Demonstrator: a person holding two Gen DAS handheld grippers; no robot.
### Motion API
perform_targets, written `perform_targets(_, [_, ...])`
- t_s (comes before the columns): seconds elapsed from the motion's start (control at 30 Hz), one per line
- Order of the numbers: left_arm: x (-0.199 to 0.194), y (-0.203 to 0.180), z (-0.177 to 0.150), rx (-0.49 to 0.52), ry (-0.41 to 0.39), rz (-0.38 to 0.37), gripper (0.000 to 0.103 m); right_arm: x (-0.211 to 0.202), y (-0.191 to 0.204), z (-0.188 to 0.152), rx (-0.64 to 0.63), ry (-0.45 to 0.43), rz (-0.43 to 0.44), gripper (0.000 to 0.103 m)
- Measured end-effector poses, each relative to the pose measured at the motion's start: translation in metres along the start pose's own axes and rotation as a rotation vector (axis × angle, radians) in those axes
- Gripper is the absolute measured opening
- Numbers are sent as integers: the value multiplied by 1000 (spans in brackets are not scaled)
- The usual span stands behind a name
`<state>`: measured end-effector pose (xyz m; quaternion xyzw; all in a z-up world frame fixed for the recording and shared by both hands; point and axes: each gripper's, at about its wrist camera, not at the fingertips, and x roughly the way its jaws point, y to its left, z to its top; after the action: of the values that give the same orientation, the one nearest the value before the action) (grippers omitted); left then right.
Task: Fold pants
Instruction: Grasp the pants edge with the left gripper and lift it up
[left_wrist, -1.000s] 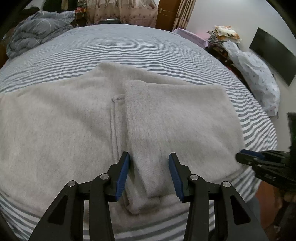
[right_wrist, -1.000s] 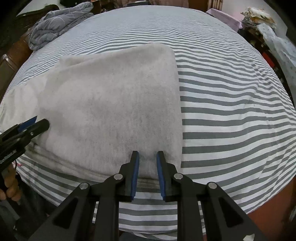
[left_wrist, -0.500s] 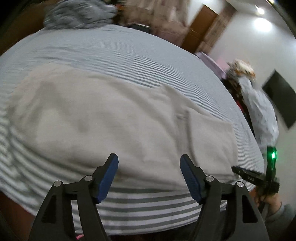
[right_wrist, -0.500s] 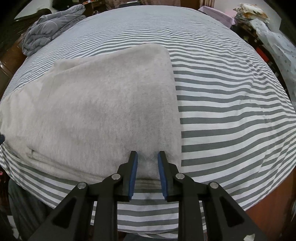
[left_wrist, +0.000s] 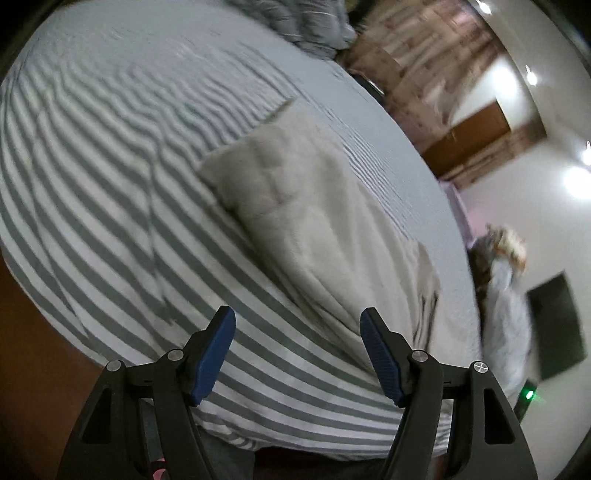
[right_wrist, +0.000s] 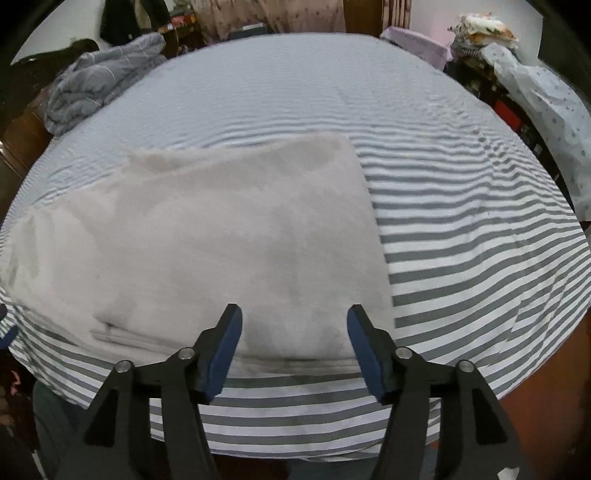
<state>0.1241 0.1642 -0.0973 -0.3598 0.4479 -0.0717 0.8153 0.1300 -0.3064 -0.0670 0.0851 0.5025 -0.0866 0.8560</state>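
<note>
now both claws gape empty, jaws just opened: right claw (right_wrist: 293, 347) over the folded pants (right_wrist: 221, 251); left claw (left_wrist: 297, 354) seems beside their unfolded end.

Striped bed (right_wrist: 480, 240) lies bare right of and beyond the pants (right_wrist: 221, 240); crumpled quilt (right_wrist: 92, 88) blocks the far-left corner
</note>
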Motion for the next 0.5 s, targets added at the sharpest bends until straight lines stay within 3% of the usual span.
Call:
perform_targets(0.27, [10,45,21,-249,37,-155,71,-14,37,4,-18,-30,68,61])
perform_targets(0.5, [34,51,37,-269,41,-195,71,-16,56,6,-28,-20,106,62])
